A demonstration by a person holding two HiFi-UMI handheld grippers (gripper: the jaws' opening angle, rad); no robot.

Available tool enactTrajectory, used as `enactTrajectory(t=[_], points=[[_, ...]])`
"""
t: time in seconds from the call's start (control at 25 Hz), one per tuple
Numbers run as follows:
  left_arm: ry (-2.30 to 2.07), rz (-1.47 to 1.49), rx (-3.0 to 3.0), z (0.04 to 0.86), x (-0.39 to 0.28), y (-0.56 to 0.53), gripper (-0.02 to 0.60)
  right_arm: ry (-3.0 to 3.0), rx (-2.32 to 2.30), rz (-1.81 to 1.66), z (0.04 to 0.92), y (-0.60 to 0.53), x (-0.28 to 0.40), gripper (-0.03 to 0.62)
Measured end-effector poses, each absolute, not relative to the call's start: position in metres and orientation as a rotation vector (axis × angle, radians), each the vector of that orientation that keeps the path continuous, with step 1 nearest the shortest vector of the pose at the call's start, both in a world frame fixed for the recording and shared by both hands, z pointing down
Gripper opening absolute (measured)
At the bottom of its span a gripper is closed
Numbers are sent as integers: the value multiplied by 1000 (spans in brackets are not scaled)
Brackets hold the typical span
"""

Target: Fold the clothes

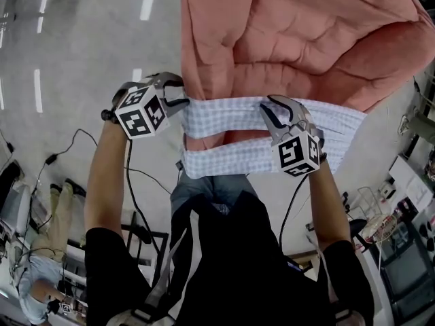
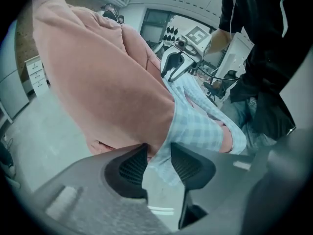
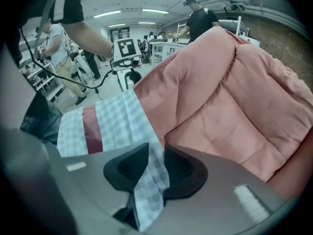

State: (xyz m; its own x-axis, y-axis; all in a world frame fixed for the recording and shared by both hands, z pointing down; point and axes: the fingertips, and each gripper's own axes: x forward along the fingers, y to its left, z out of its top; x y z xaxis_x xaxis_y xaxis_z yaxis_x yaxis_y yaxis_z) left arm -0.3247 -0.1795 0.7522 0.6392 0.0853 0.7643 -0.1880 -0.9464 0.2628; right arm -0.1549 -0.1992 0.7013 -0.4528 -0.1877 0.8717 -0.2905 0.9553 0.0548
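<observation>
Left gripper (image 1: 182, 94), right gripper (image 1: 270, 107): two. Checked cloth (image 1: 224, 117): one. Pink quilt (image 1: 306, 32): one.

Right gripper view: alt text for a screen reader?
The right tongs pinch blue-checked fabric on a pink quilted garment that fills the right side. Behind, the left tongs sit near the fabric's far end.

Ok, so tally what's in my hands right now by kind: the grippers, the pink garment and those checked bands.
Grippers: 2 (left gripper, right gripper)
Pink quilted garment: 1
Checked fabric bands: 2 (upper checked band, lower checked band)
Total: 5
</observation>
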Motion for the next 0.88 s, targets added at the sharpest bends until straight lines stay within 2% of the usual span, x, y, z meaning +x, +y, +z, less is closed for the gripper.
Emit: enactTrajectory(t=[0.08,0.16,0.36,0.56,0.88], points=[[-58,1212,2521,751,-329,-181,147,-2059,268,112,701,-198,-162,110],[-55,1220,2510,743,-341,-183,94,-2056,212,85,695,-199,-175,110],[-141,1232,2512,724,-358,-167,16,-2038,182,40,683,-191,-183,111],[-196,1219,2511,721,-360,-166,14,-1977,130,27,699,-195,-171,137],[-319,1160,2500,700,-369,-156,8,-1891,64,15,717,-183,-166,140]])
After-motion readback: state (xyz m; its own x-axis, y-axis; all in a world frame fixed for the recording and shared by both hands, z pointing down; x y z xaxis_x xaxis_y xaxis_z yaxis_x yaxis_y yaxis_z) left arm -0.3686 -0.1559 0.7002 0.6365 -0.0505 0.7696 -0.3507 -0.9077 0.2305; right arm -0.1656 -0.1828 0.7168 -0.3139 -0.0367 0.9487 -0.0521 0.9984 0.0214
